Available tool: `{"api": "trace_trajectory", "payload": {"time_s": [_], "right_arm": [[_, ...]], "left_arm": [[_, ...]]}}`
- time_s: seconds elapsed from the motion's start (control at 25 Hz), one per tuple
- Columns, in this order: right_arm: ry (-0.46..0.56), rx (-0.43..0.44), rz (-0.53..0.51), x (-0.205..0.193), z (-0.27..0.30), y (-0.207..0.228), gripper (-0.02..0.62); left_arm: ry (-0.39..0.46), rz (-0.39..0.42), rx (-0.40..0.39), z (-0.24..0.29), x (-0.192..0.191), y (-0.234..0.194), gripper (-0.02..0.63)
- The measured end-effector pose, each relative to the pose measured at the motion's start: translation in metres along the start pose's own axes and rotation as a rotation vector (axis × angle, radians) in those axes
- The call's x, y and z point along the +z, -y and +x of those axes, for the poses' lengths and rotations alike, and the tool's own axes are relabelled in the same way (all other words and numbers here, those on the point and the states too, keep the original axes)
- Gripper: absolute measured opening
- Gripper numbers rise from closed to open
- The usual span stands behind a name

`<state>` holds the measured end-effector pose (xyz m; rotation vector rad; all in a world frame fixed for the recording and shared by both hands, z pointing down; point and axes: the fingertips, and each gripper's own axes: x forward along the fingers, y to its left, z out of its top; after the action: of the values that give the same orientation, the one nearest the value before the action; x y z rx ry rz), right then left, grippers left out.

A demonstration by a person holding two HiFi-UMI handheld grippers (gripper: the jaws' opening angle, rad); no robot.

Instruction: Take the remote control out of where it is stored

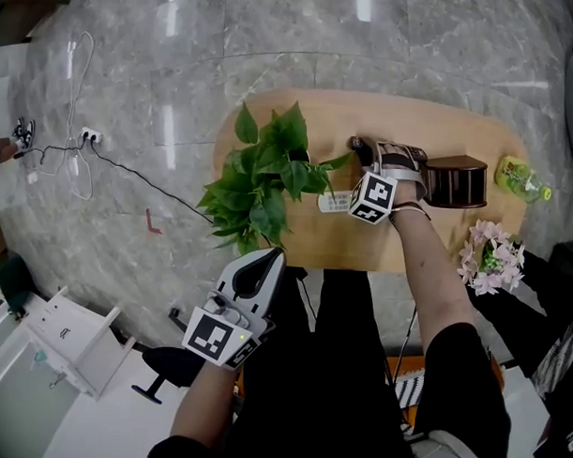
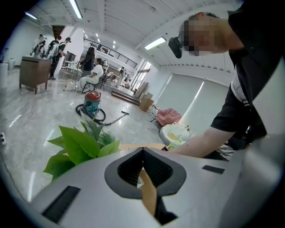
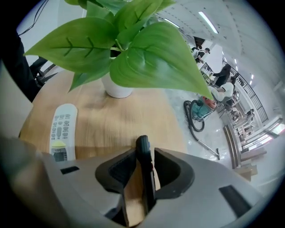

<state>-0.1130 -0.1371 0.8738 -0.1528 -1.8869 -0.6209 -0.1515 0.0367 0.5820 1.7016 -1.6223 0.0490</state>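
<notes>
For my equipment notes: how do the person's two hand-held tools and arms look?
The left tool and the right tool have light grey shells with black textured pads. Each carries a white cube with black square markers: left cube, right cube. The person wears a black short-sleeved top; the forearms are bare.

The bench (image 1: 440, 125) is pale wood grain, and the floor (image 1: 274, 35) is grey veined marble. The potted plant (image 1: 265, 180) has green leaves and a white pot (image 3: 116, 89). 1 remote control (image 3: 60, 131) is white with grey buttons and a yellow-green patch. The other remote (image 3: 143, 164) is black, and the holder (image 1: 457, 180) is dark brown.
</notes>
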Motion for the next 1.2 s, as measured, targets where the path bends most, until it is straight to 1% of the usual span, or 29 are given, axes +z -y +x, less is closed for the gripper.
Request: {"api": "trace_trajectory", "payload": {"time_s": [0.2,0.36,0.44,0.56,0.68,0.8,0.96,1.08,1.12,1.2], "right_arm": [[0.022,-0.015,0.01,0.011,-0.009,0.0,0.115],[-0.022,-0.012,0.02,0.009,-0.005,-0.008,0.115],[-0.028,-0.035,0.032,0.007,-0.002,-0.009,0.114],[0.004,-0.071,0.074,0.016,-0.003,-0.004,0.115],[0.008,-0.077,0.094,0.026,-0.01,-0.002,0.115],[0.002,-0.089,0.109,0.028,-0.029,0.003,0.115],[0.022,-0.135,0.186,0.033,-0.075,0.02,0.114],[0.035,-0.166,0.261,0.038,-0.126,0.028,0.114],[0.049,-0.192,0.304,0.04,-0.146,0.035,0.114],[0.099,-0.265,0.447,0.044,-0.191,0.059,0.11]], "left_arm": [[0.007,0.003,-0.021,-0.002,0.005,-0.002,0.008],[-0.001,0.012,-0.037,-0.006,0.004,-0.002,0.008],[0.001,0.021,-0.031,-0.009,0.004,-0.004,0.008],[0.007,0.015,-0.021,-0.018,0.002,-0.012,0.008],[0.011,0.017,-0.014,-0.028,0.002,-0.019,0.008],[0.04,0.032,-0.017,-0.036,0.015,-0.018,0.008],[0.077,0.075,-0.035,-0.052,0.04,-0.009,0.008],[0.1,0.107,-0.037,-0.071,0.058,-0.001,0.008],[0.114,0.125,-0.048,-0.076,0.066,0.0,0.008],[0.155,0.182,-0.084,-0.079,0.09,0.003,0.008]]}}
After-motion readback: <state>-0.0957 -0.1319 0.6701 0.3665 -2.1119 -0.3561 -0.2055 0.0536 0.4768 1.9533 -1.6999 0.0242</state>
